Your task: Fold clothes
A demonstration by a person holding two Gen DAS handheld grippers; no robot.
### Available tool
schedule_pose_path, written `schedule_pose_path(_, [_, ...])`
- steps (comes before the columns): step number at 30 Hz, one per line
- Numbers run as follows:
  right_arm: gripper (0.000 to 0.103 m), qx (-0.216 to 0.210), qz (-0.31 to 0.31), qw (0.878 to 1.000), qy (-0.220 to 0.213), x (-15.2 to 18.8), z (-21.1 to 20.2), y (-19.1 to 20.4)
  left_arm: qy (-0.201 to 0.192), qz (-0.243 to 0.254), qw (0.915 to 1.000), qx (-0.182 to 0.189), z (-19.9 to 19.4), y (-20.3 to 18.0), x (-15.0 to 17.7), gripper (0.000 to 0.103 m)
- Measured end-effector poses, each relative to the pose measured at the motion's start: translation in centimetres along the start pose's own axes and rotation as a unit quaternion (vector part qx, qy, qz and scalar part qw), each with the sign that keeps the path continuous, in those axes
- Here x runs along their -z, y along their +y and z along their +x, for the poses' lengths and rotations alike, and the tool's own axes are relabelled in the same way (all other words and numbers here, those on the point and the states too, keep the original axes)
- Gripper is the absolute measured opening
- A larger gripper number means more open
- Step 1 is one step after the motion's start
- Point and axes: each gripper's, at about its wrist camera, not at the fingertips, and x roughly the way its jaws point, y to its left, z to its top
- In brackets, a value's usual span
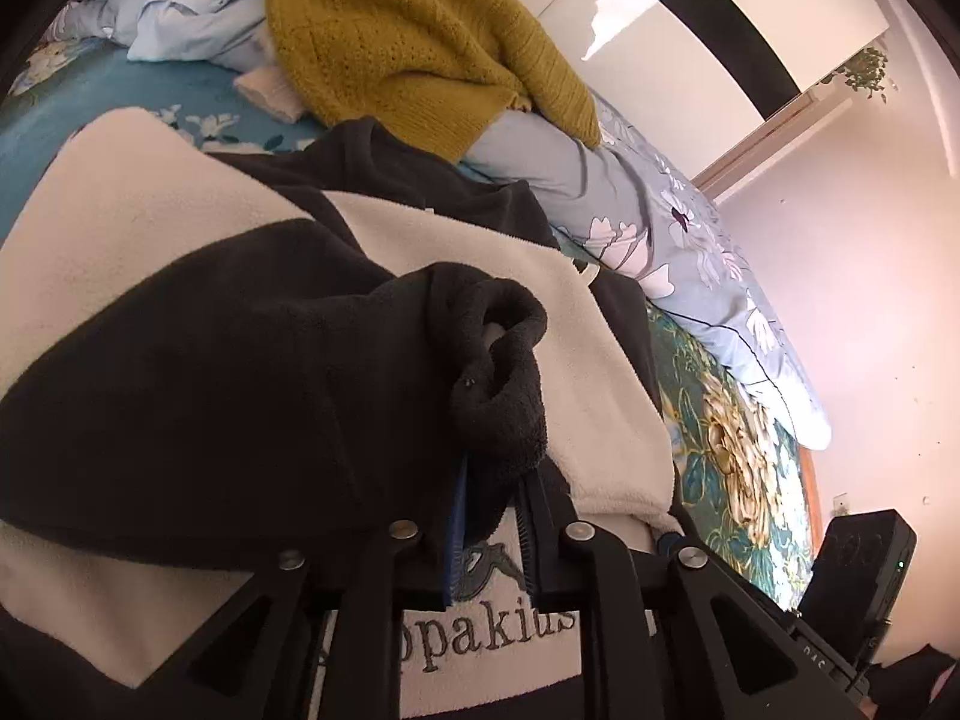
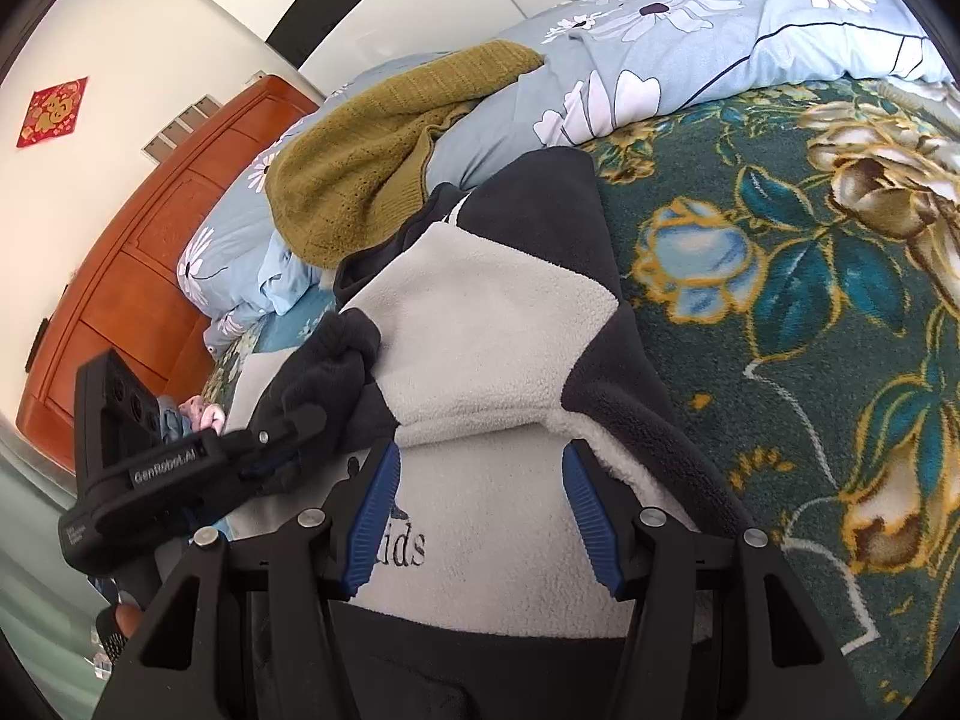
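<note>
Here the fold was at the sleeve stage. The black-and-cream fleece jacket (image 2: 498,360) lay on the floral blanket (image 2: 810,312), its body near the bed's front edge, and the black sleeve (image 1: 240,396) had been laid across the cream chest panel. The left gripper (image 1: 489,516) had the sleeve's cuff (image 1: 504,372) between its jaws; they stood a little apart, and although the cloth hid the pad faces, the cuff looked loose rather than pinched, so I read that grip as let go. The right gripper (image 2: 477,510) hovered with its jaws spread over the lettered cream panel, nothing between its blue pads (image 2: 375,516).

The next move, as I judged it, called for the left gripper to back clear of the cuff without dragging it off the chest, then for the far sleeve or the hem to be taken up.

Room was uneven. A mustard knitted sweater (image 1: 414,42) and a pale blue shirt (image 1: 192,18) crowded the head end, and a flowered duvet (image 2: 690,42) lay bunched along the far side. Open blanket stretched to the right of the jacket in the right wrist view, the better side to work toward.
</note>
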Motion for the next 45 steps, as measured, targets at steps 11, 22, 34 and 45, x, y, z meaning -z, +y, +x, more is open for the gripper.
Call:
schedule_pose_path(11, [0.058,-0.072,0.019,0.997,0.002,-1.2,2.7,2.5,-0.118,0.046,0.9770,-0.171,-10.1,4.1,2.9,0.073])
schedule_pose_path(22, [0.059,-0.086,0.004,0.995,0.041,-2.6,8.7,6.4,-0.124,-0.079,0.9697,-0.194,-10.3,13.6,4.8,0.073])
schedule_pose_path(34, [0.019,-0.078,-0.090,0.993,-0.016,-6.3,6.3,10.6,-0.134,-0.114,0.9759,-0.129,-10.7,14.1,4.3,0.074])
schedule_pose_path(45, [0.019,-0.002,-0.088,0.993,-0.083,-8.8,2.2,6.3,-0.147,-0.153,0.9705,-0.114,-10.5,14.6,3.9,0.074])
